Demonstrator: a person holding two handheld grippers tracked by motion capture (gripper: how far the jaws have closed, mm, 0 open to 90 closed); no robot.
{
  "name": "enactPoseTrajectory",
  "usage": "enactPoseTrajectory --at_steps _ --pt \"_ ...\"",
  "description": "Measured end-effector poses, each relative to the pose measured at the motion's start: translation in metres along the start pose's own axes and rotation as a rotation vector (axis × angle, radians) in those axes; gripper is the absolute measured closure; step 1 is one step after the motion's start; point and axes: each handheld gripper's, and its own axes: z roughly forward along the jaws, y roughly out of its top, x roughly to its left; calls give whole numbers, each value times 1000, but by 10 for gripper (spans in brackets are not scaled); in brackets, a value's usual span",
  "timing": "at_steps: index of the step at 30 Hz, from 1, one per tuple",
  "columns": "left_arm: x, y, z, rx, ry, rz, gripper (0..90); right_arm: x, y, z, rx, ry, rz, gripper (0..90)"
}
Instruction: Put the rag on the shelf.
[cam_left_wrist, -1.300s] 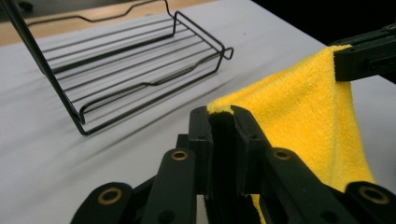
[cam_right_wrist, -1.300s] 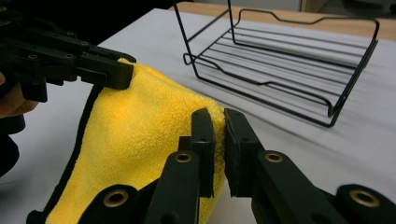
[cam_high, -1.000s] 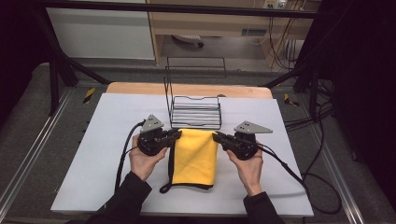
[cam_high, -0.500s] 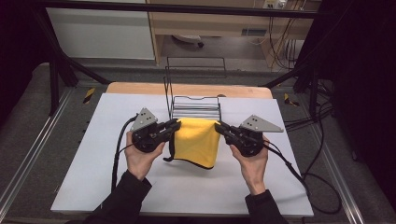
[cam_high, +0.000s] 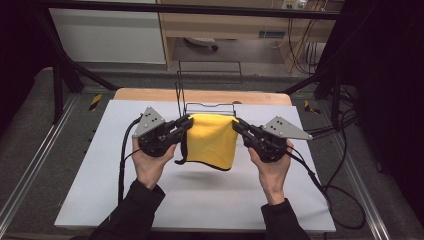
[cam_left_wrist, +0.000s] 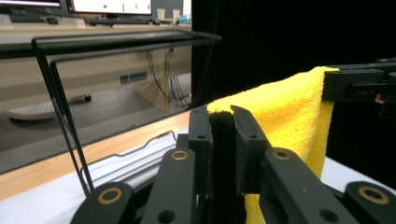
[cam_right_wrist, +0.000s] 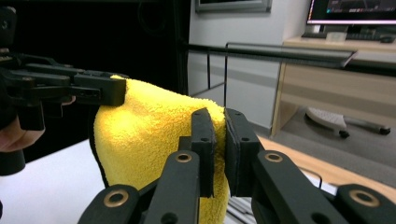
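High view, left side: the left gripper (cam_high: 186, 125) has its jaws clamped on the left top corner of the yellow cloth (cam_high: 212, 140).
Left gripper view: the black trim of the cloth sits pinched between the two jaws, and only a narrow strip of fabric is caught, so that corner could slide out if the cloth is tugged.
Cloth, centre: it hangs stretched between both grippers above the white table (cam_high: 100, 190), clear of the surface, with its lower edge drooping toward the near side.
Black strap (cam_high: 181, 152): it dangles at the cloth's left edge and could snag on a wire as the cloth travels.
Wire rack (cam_high: 210, 106): it stands just beyond the cloth on the far side; a low pass would likely catch its top bar.
Right side: the right gripper (cam_high: 239, 127) has its jaws clamped on the right top corner.
Uneven pull: if the hands drift apart, the weaker grip probably gives first.
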Motion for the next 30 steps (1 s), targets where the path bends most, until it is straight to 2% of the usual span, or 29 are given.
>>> enactPoseTrajectory --at_steps 5,7,10,16,27,30 --pt "0 9 -2 -40 6 -6 792 3 10 -2 -44 -11 -17 839" --pt "0 12 -3 -47 9 -3 792 4 11 -2 -50 -13 -20 839" --pt "0 20 -5 -82 13 1 792 6 19 -3 -90 -15 -26 839" --pt "0 32 -6 -118 21 8 792 8 32 -3 -140 -26 -36 839" --pt "3 49 -2 -167 30 -1 792 6 53 1 -194 -49 -50 840" --pt "4 58 0 -188 35 -2 792 5 59 2 -208 -56 -56 840"
